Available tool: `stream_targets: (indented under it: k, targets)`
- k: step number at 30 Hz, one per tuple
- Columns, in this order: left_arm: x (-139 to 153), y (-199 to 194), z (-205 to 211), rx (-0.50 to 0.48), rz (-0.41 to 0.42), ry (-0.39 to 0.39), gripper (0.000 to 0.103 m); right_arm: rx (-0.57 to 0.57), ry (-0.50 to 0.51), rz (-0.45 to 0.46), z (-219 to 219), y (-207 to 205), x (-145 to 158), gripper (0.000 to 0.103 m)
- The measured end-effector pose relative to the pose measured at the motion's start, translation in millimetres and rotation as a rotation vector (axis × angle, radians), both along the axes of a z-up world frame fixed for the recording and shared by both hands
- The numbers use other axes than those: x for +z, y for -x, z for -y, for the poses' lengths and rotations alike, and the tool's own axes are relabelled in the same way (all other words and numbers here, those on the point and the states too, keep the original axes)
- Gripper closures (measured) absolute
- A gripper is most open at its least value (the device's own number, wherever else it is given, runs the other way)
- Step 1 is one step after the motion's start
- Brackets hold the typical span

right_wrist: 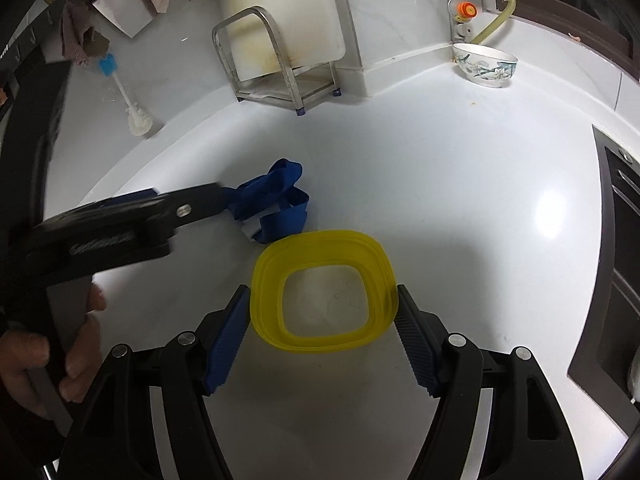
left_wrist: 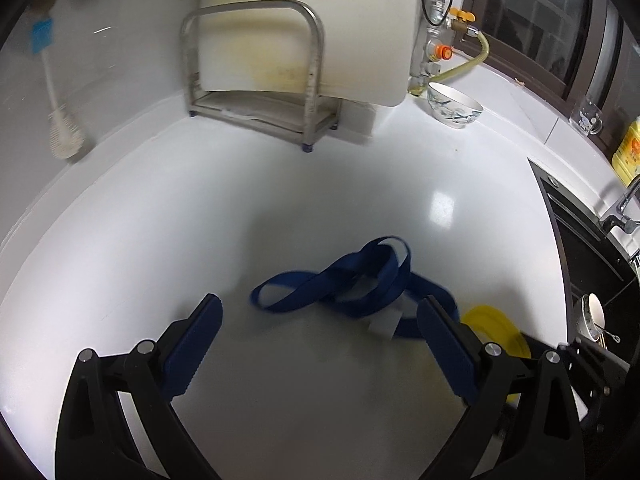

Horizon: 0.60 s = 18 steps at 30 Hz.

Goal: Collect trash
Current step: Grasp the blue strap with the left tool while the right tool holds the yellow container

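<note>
L wrist view
L gripper [left_wrist: 320, 332]: jaws wide, nothing held; you're hovering low over the white counter [left_wrist: 400, 184].
Blue strap [left_wrist: 352, 280]: tangled loops on counter, just ahead of your tips, pale tag [left_wrist: 382, 326] by the strap's near end, next to your R-side finger [left_wrist: 448, 352].
Yellow ring [left_wrist: 492, 328]: just R of strap, mostly hidden behind that finger.
Risk: close on one loop only and the rest prob. trails, could drag into the ring. Cause: strap is floppy, spread wider than one bite.
Risk: R-side finger looks set to land on the strap, not beside it; may pin it flat. Can't tell if it's touching yet.
Background: rack [left_wrist: 256, 68] w/ cutting board and bowl [left_wrist: 454, 106] well beyond strap; no clash likely.

R wrist view
R gripper [right_wrist: 322, 326]: jaws wide, straddling the ring's near half; pads [right_wrist: 228, 340] at its edges, not squeezing as far as I can judge.
Yellow ring [right_wrist: 324, 284]: flat on counter, just this side of strap [right_wrist: 276, 204].
L gripper [right_wrist: 192, 204]: tips reach the strap from its L; state not readable here.
Risk: ring lies flat, looks soft; squeeze across it and it may buckle or pop out.
Risk: both tools crowd the strap/ring spot; lift together and you may snag each other's item.
</note>
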State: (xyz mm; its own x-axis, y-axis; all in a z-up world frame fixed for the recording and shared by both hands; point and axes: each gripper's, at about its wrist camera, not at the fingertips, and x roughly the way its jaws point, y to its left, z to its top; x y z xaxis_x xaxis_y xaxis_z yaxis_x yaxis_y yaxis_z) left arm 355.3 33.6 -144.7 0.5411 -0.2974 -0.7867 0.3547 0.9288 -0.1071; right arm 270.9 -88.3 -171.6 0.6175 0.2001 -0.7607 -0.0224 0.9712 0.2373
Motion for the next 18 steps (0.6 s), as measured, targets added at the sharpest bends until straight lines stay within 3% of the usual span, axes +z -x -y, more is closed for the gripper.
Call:
stream_targets:
  k: [6, 9, 15, 18]
  targets:
    - [-9, -16, 16, -0.009, 0.002, -0.005, 0.007, 0.004, 0.009, 0.004, -3, 1, -1, 0.034]
    - [-12, -20, 19, -0.011, 0.004, -0.01, 0.013, 0.004, 0.008, 0.002, -2, 0, -2, 0.034]
    - [-23, -25, 23, -0.026, -0.027, -0.047, 0.043, -0.001, 0.002, 0.001, -1, -1, -2, 0.034]
    - [-28, -26, 23, -0.03, -0.048, -0.052, 0.065, -0.002, -0.002, 0.0, -1, -1, -2, 0.034]
